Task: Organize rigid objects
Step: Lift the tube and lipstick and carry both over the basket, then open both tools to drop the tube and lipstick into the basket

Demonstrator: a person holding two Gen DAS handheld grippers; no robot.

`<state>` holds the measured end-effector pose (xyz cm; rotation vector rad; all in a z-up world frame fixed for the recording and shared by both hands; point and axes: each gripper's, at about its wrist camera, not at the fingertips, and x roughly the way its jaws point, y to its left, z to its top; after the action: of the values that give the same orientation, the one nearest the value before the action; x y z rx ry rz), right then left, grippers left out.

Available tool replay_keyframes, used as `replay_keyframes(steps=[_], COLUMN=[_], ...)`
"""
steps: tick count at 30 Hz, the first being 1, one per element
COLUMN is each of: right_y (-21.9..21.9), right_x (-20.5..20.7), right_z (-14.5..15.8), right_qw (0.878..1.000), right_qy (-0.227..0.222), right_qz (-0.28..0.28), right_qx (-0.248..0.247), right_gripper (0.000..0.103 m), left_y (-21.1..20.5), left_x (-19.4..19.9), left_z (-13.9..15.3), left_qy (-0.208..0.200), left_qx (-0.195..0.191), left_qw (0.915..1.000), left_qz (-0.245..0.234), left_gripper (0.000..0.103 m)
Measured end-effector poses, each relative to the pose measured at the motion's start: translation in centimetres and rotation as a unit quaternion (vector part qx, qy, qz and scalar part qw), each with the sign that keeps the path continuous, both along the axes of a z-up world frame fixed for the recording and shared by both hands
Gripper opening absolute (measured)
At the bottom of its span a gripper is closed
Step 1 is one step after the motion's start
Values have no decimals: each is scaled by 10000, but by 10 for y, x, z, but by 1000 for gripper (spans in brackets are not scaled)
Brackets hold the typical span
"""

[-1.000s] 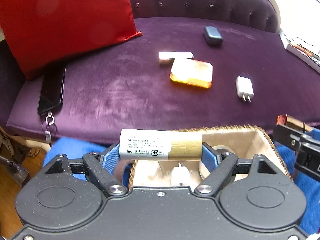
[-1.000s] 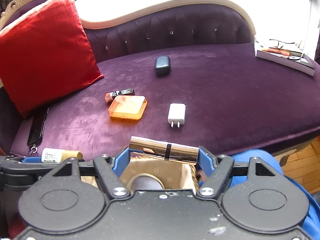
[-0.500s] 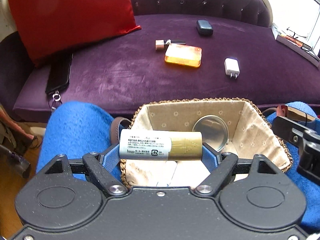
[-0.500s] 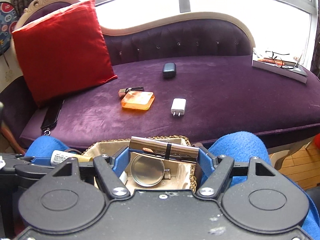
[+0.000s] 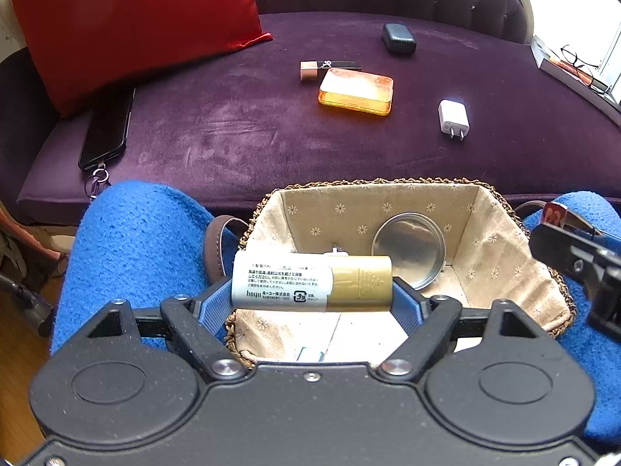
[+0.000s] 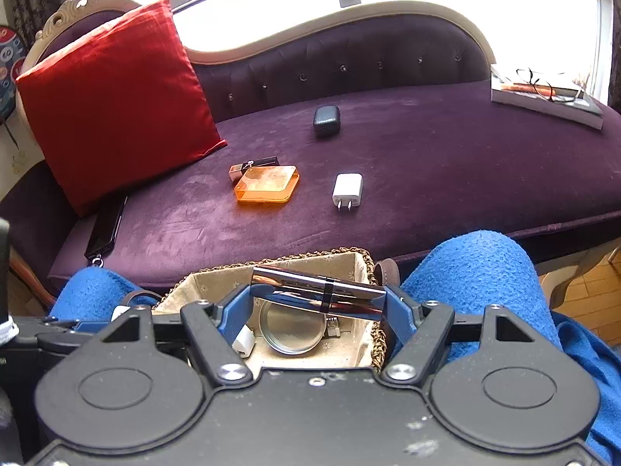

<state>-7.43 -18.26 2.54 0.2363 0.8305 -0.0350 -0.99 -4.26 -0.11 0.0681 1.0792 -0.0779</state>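
Observation:
My left gripper [image 5: 312, 295] is shut on a white tube with a gold cap [image 5: 310, 282], held crosswise over the near edge of a cloth-lined wicker basket [image 5: 485, 209]. The basket rests between the person's blue-covered knees and holds a round silver tin [image 5: 408, 248] and small white items. My right gripper [image 6: 316, 305] is shut on a dark metallic stick-shaped case [image 6: 316, 292], held crosswise above the same basket [image 6: 365, 268]. On the purple sofa lie an orange translucent box [image 5: 356, 91], a white plug adapter [image 5: 453, 118], a small dark case [image 5: 398, 37] and a rose-gold and black stick [image 5: 328, 68].
A red cushion [image 5: 132, 19] leans at the sofa's left end, with a black phone [image 5: 105, 130] beside it. A book with glasses on top [image 6: 543, 95] sits at the right end. The person's blue-covered legs [image 6: 477, 272] flank the basket. The right gripper's body [image 5: 582, 260] shows at the left view's right edge.
Both grippers drew back from the sofa edge with their items. The basket, mostly hidden a second ago, now shows its open inside below them.

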Motion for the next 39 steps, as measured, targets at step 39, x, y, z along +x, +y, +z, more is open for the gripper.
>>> replay_keyframes(steps=[39], right_y=[11], right_x=[6], right_z=[-4], right_qw=[9992], right_qy=[48], right_qz=[325], right_qx=[-236], right_gripper=[78], left_y=[2], left_x=[7], left_z=[-9], left_qy=[318], left_qx=[62], left_qw=[9995], left_qz=[38], left_gripper=[84])
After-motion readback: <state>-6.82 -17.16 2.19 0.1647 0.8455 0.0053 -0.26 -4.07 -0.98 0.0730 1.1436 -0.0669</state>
